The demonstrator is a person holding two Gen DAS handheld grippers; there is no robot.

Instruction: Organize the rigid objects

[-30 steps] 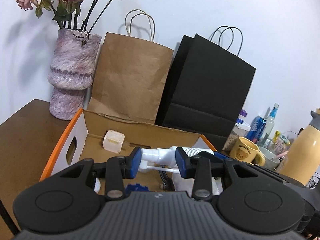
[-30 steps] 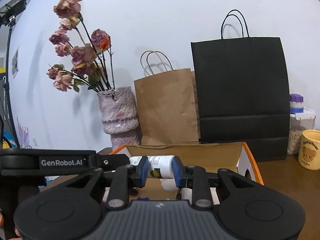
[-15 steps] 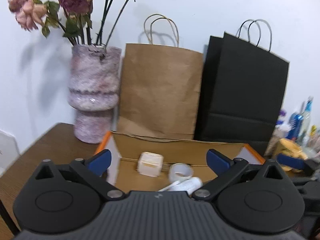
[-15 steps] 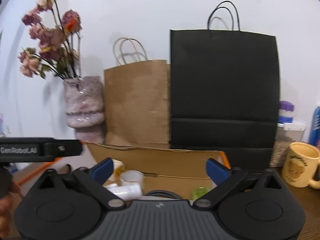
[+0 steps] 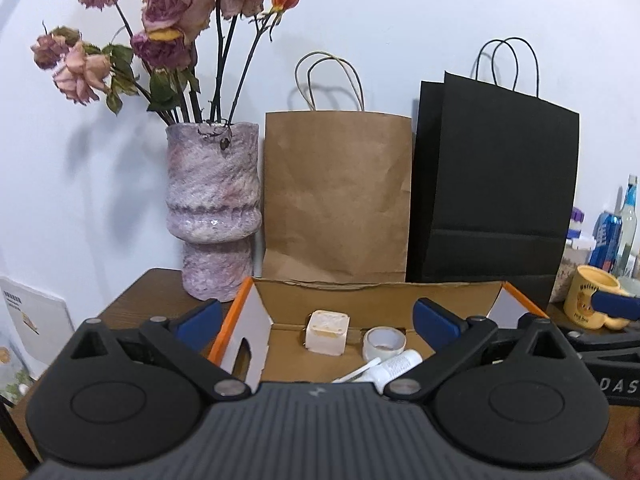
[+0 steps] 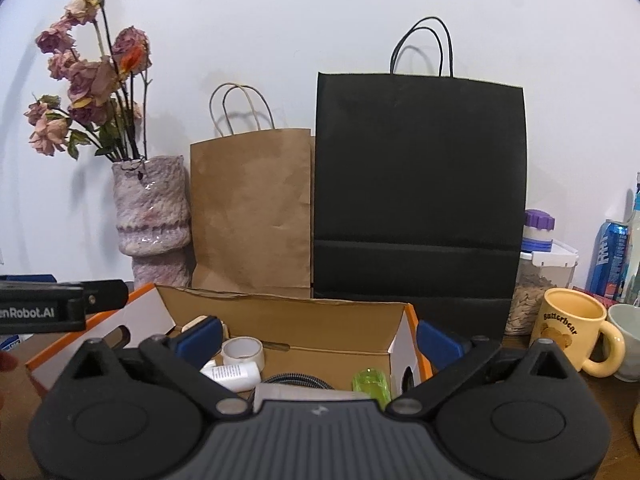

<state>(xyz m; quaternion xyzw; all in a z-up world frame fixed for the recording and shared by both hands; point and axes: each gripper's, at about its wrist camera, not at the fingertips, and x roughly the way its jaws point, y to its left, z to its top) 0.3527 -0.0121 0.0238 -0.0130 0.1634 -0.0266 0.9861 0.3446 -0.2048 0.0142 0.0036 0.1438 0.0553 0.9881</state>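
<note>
The open cardboard box (image 5: 376, 300) with orange edges sits on the brown counter (image 5: 136, 300), directly ahead of both pairs of fingers. Inside it, seen past the left fingers (image 5: 200, 320), a cream cube (image 5: 326, 333) stands at the back with a roll of white tape (image 5: 383, 344) just beside it, toward the inner finger. A white bottle (image 5: 396, 366) lies on its side nearer the fingers. From the right wrist view, a green-capped item (image 6: 371, 385) and a dark braided cable (image 6: 296, 380) lie in the box between the right fingers (image 6: 200, 334).

The left gripper (image 5: 318, 322) and the right gripper (image 6: 318, 338) both have their fingers spread wide apart, holding nothing; they have just been opening.

Beyond the box stand a mottled pink vase (image 5: 214, 208) of dried roses, a brown paper bag (image 5: 336, 196) and a black paper bag (image 5: 492, 192). A yellow mug (image 6: 576, 332) stands outside the right fingers.
</note>
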